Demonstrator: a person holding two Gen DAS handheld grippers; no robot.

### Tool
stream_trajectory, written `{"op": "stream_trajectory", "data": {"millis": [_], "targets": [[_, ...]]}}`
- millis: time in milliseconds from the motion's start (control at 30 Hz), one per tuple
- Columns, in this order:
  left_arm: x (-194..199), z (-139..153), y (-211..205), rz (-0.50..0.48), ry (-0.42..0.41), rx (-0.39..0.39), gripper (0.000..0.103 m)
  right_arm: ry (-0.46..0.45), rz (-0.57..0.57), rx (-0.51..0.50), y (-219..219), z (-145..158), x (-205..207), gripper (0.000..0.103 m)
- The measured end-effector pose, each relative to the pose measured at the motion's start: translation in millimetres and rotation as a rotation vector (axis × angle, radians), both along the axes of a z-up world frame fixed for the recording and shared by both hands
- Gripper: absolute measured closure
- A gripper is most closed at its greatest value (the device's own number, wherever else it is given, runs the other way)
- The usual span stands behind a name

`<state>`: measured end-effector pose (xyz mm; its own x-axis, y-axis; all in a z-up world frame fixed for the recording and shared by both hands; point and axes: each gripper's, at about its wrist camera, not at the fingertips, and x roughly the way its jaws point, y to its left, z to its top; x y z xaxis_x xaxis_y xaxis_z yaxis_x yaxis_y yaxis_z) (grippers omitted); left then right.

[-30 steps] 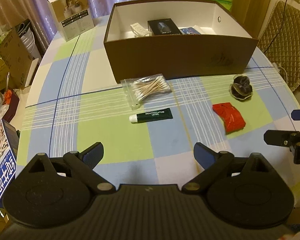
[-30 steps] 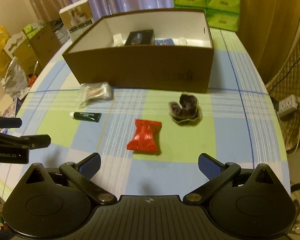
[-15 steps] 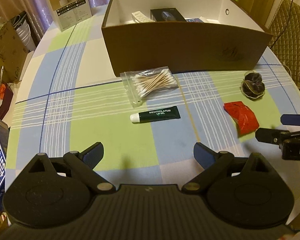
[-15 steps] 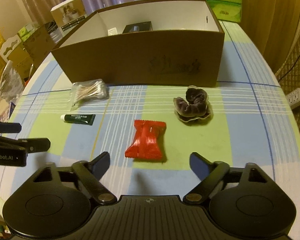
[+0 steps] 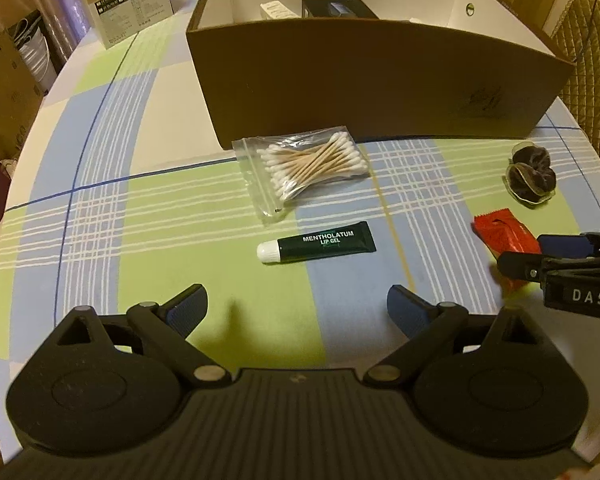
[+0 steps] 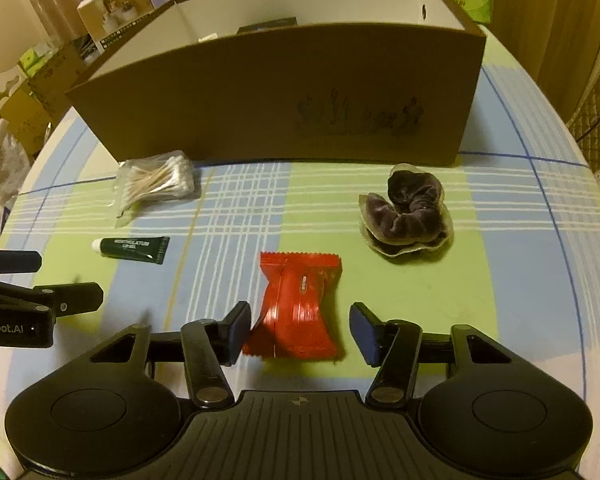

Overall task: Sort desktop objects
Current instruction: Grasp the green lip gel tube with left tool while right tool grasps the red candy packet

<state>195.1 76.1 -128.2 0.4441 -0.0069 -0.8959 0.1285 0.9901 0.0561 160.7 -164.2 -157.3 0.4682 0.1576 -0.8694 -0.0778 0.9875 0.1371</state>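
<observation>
Red packet: crinkled red foil snack packet [image 6: 298,306], flat on the checked tablecloth, lying between the two blue-padded fingers of the right gripper [image 6: 300,330]; left pad at its edge, right pad just clear of it.
Right gripper: fingers spread around the packet, not yet pinching; seen from the left wrist camera as black fingers crossing over the packet [image 5: 504,236].
Left gripper: hovering low over a green square of cloth [image 5: 296,312], fingers spread wide, nothing between them.
Lip gel: dark green tube with a white cap [image 5: 318,242], flat on the cloth just ahead of the left gripper, cap pointing left.
Cotton swabs: clear zip bag of wooden-stemmed swabs [image 5: 304,166], just beyond the tube, near the box wall.
Scrunchie: dark purple velvet hair scrunchie [image 6: 410,208], right of the packet, apart from it.
Box: open brown cardboard box with white inside [image 5: 380,80], behind everything; small items lying inside, hard to make out.
Table: round, covered in green, blue and white checked cloth [image 6: 240,200].
</observation>
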Motion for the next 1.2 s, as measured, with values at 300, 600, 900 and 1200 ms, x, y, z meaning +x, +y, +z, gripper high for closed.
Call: {"op": "stream_trajectory", "data": {"millis": [300, 600, 900, 1200], "targets": [[19, -21, -6, 0.027, 0.025, -0.005, 0.008, -0.015, 0.025, -0.029, 0, -5, 2, 0.071], [37, -37, -16, 0.109, 0.026, -0.007, 0.008, -0.013, 0.025, -0.03, -2, -6, 5, 0.071], [32, -39, -14, 0.012, -0.045, -0.015, 0.02, -0.014, 0.033, -0.035, -3, -5, 6, 0.071], [1, -36, 12, -0.078, -0.066, -0.028, 0.021, -0.021, 0.038, -0.038, -1, -6, 5, 0.07]]}}
